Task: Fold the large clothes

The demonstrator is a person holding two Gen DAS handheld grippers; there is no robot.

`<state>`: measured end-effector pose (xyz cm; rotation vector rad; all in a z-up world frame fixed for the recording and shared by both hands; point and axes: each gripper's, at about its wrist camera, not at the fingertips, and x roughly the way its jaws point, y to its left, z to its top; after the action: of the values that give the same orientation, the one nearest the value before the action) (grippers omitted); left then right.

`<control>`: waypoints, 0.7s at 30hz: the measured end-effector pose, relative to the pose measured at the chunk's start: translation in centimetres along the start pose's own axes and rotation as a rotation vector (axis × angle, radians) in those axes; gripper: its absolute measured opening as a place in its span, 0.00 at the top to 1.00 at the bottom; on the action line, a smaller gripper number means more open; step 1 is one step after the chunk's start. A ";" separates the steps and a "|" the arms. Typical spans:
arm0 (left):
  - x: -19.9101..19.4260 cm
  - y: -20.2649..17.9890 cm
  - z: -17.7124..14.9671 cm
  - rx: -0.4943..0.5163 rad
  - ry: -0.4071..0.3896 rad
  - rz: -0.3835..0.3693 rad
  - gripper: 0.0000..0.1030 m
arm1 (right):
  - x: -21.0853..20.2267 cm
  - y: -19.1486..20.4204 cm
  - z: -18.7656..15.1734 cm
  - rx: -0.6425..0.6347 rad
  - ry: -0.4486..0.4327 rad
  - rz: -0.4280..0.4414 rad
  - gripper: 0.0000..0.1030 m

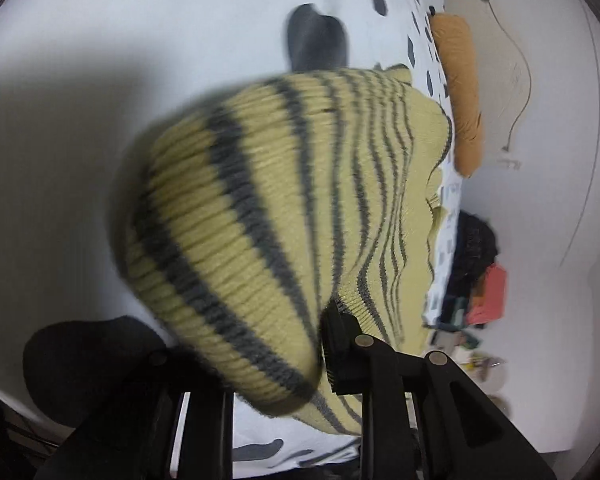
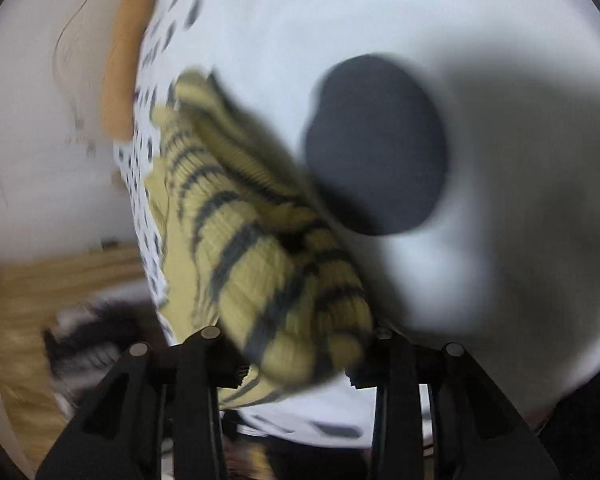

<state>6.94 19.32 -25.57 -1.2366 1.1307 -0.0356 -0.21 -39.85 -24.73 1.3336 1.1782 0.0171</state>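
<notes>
In the left wrist view the left gripper [image 1: 284,360] pinches the striped sweater [image 1: 284,216] above the spotted bedsheet [image 1: 100,40], while the right gripper [image 2: 296,364] clamps another bunch (blurred), so keep both corners level and taut.

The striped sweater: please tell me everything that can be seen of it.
The striped sweater is a ribbed knit, pale yellow with dark grey stripes, thick and soft-looking. It is bunched and lifted above the white spotted sheet, blurred by motion. The left hand-held gripper pinches one bundled fold; the right hand-held gripper has another fold between its pads. Its far part trails toward the bed's edge.
</notes>
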 end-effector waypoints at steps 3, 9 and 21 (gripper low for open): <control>0.3 -1.9 0.1 0.071 -0.015 0.084 0.78 | -4.5 1.0 -0.7 -0.075 -0.140 -0.170 0.63; 0.2 -0.8 -0.2 0.001 -0.022 0.043 0.77 | -7.6 8.7 -4.6 -0.446 -0.327 -0.288 0.63; -0.9 0.0 -0.7 -0.024 -0.014 0.047 0.77 | 13.4 14.5 -13.3 -0.895 0.043 -0.419 0.96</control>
<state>6.05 19.33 -24.94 -1.2295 1.1508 0.0216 5.88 -17.42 -19.80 0.2971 1.2454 0.2424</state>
